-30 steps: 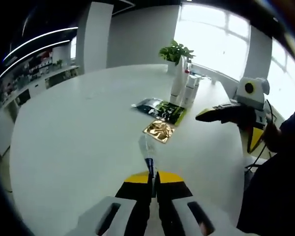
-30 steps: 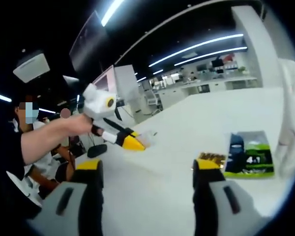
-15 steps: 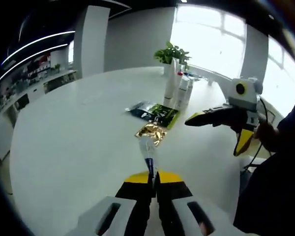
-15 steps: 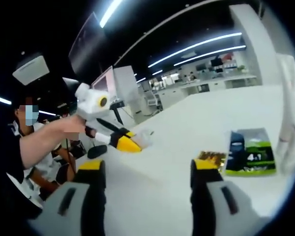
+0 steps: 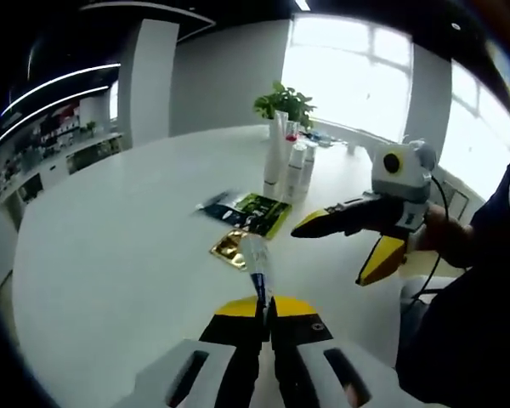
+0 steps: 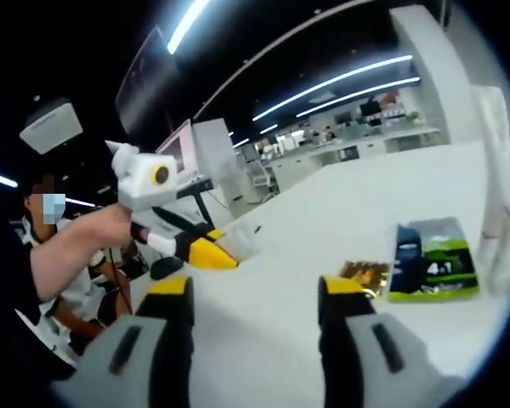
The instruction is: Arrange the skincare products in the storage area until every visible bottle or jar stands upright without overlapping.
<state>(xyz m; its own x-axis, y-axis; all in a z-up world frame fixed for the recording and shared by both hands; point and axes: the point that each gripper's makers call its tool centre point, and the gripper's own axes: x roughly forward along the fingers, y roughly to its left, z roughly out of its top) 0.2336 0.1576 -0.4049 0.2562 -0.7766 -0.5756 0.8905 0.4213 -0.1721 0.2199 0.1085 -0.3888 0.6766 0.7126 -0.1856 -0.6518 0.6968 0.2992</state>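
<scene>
Two grippers are working above the white bench [image 5: 110, 255]. We are holding a small clear tube [image 5: 255, 259] in the left gripper [image 5: 263, 310], whose jaws are pressed shut on the tube's dark lower end. The right gripper [image 6: 251, 293] is hanging with its jaws spread apart and nothing between them; in the left gripper view it is showing at the right, just beside the tube.

Compared with a second ago, the right gripper is sitting much closer to the tube, and the gold sachet [image 5: 229, 248], the green sachet [image 5: 259, 214] and the group of white bottles [image 5: 287, 166] are lying nearer the left jaws. We are judging from this that we are carrying the tube toward the standing bottles, with the right gripper closing in to help, possibly for a handover.

The tube is off the bench, held in the air above the gold sachet. Its long axis is running straight forward along the left jaws, with its pale free end pointing toward the bottles and the potted plant [image 5: 282, 100]. It is not yet standing upright, so this step remains open.
</scene>
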